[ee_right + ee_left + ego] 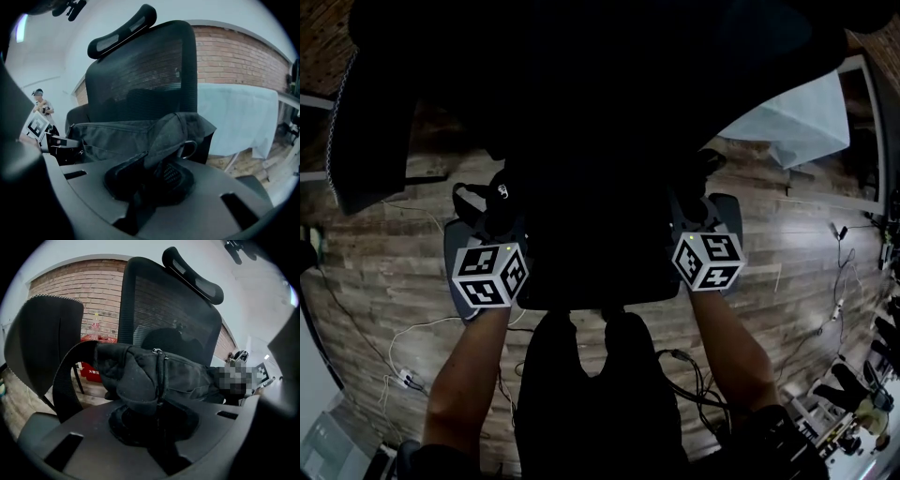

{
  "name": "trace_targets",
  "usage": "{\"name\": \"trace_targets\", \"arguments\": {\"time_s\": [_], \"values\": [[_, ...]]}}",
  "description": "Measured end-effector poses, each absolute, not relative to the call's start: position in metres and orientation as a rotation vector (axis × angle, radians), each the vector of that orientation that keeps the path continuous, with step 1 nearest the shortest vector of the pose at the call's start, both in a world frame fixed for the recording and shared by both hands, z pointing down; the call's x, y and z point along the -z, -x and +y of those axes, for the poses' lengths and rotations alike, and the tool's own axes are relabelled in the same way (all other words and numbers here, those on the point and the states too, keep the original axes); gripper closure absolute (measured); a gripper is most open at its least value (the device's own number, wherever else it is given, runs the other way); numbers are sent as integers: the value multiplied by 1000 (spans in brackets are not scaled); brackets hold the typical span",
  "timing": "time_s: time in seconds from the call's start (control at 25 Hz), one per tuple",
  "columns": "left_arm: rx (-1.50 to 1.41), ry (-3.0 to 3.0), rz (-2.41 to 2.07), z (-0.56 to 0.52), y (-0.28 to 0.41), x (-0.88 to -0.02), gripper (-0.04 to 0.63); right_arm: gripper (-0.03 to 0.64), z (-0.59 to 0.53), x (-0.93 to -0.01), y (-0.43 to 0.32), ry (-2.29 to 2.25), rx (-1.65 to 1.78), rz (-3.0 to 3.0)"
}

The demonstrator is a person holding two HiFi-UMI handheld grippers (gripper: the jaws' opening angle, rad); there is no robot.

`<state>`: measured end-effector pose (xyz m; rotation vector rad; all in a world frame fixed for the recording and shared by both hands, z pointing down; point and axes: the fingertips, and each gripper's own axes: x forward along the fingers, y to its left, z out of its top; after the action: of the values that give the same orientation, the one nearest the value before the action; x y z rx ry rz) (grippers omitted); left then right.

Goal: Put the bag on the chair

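Note:
A black fabric bag hangs between my two grippers, over the seat of a black mesh office chair. My left gripper is shut on the bag's left end, where the cloth bunches between the jaws and a strap loop hangs beside it. My right gripper is shut on the right end, pinching a fold of fabric next to a metal ring. Both gripper views show the chair's mesh back and headrest just behind the bag. The fingertips are buried in the cloth.
A second dark chair stands to the left. A table under a white cloth stands at the right, before a brick wall. Cables lie on the wooden floor around my legs. A person stands far off.

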<state>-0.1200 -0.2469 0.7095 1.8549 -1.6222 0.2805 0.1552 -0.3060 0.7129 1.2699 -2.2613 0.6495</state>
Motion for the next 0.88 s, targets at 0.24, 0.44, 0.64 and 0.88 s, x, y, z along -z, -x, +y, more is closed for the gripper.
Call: {"name": "trace_targets", "arguments": {"time_s": [0.24,0.44,0.64,0.88], "values": [[-342,-1824,-1609,-248,120,-745,531,568,-306,-749,-154,-1259,-688,-2224],[-382,-1807,-1597,-252,121,-771,531,568,-307,-777,-154,-1245,-719,-2201],[-377,-1800,-1606,-258,127,-786,530,566,-313,-793,-152,-1252,-729,-2212],[-385,-1791,-1611,-267,129,-798,528,560,-322,-803,-155,-1263,-745,-2219]]}}
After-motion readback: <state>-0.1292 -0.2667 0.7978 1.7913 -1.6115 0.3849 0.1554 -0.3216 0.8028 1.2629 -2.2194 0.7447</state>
